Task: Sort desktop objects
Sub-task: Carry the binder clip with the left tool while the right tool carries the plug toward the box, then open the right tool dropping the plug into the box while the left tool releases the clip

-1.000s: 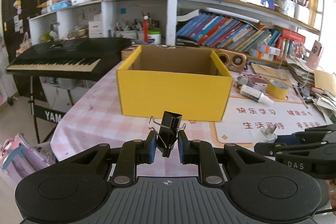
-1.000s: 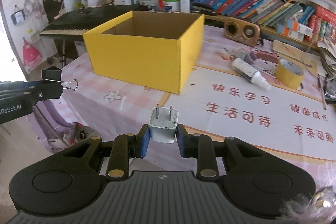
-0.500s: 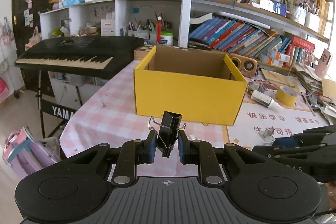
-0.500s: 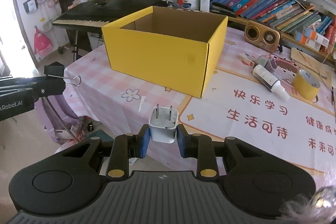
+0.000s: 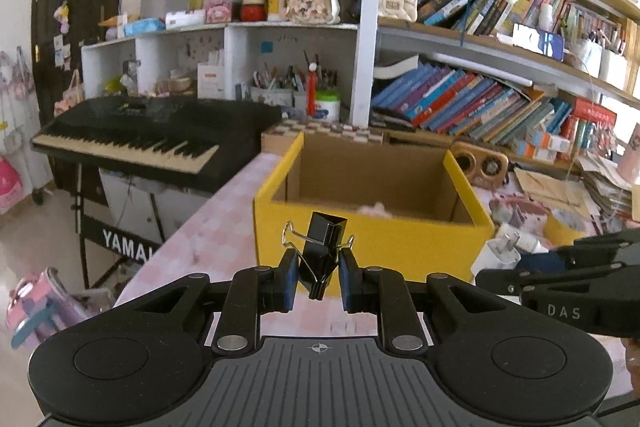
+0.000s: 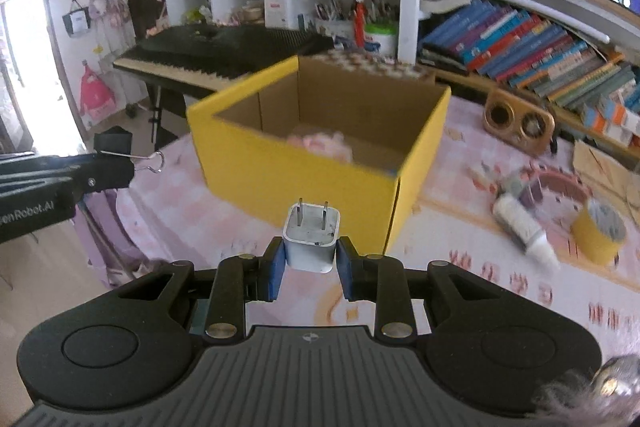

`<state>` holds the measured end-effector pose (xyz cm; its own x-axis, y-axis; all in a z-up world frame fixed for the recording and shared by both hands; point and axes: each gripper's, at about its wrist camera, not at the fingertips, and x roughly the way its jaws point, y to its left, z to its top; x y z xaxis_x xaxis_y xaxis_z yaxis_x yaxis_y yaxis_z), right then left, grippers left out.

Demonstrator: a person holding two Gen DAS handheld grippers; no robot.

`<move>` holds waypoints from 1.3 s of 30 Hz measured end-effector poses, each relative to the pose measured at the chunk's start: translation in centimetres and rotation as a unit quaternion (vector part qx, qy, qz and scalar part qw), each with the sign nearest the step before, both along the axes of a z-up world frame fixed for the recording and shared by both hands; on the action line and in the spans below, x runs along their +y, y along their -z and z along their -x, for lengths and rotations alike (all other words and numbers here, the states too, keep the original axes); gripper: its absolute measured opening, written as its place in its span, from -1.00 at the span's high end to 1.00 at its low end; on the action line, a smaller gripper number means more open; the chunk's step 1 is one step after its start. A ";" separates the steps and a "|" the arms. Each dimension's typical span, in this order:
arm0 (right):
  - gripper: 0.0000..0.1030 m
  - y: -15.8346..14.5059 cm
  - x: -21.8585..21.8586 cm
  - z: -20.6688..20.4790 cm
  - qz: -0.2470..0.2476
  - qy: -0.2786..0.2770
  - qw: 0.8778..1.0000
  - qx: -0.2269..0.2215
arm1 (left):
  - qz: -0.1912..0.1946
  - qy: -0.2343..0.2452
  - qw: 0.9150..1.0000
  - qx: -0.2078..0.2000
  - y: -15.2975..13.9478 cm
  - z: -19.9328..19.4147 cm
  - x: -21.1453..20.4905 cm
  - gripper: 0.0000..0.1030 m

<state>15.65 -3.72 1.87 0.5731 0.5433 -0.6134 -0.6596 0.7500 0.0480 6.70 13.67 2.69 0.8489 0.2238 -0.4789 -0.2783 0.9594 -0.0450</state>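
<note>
Ahead on a pink checked tablecloth [image 6: 224, 227]: an open yellow box [image 6: 296, 179], something pink and blurred lying inside. Off to its right, a roll of yellow tape [image 6: 598, 233] beside a white bottle [image 6: 520, 223]. Clamped in the left gripper [image 5: 319, 277]: a black binder clip [image 5: 322, 253], held up before the box's near wall. Squeezed between the right gripper's [image 6: 310, 267] blue pads: a white charger plug [image 6: 312, 241], prongs pointing up.

Crowded bookshelves [image 5: 500, 99] behind table, black keyboard [image 5: 152, 143] left, dark door [image 5: 76, 27], daylight
</note>
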 end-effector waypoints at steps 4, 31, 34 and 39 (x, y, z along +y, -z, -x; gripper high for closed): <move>0.50 -1.2 0.7 -2.9 -0.008 -0.013 1.000 -0.017 | -0.005 0.004 1.000 -0.005 -0.7 -3.1 0.2 0.62; 0.50 2.4 10.3 -21.8 0.206 -0.170 0.962 -0.055 | 0.005 0.018 0.989 0.145 3.3 -20.5 4.0 0.62; 0.50 3.3 11.3 -22.5 0.232 -0.195 0.952 -0.044 | 0.007 0.025 0.985 0.169 3.8 -21.5 4.0 0.62; 0.64 4.8 12.4 -23.2 0.269 -0.225 0.936 -0.030 | 0.001 0.038 0.978 0.203 4.7 -22.6 3.4 0.62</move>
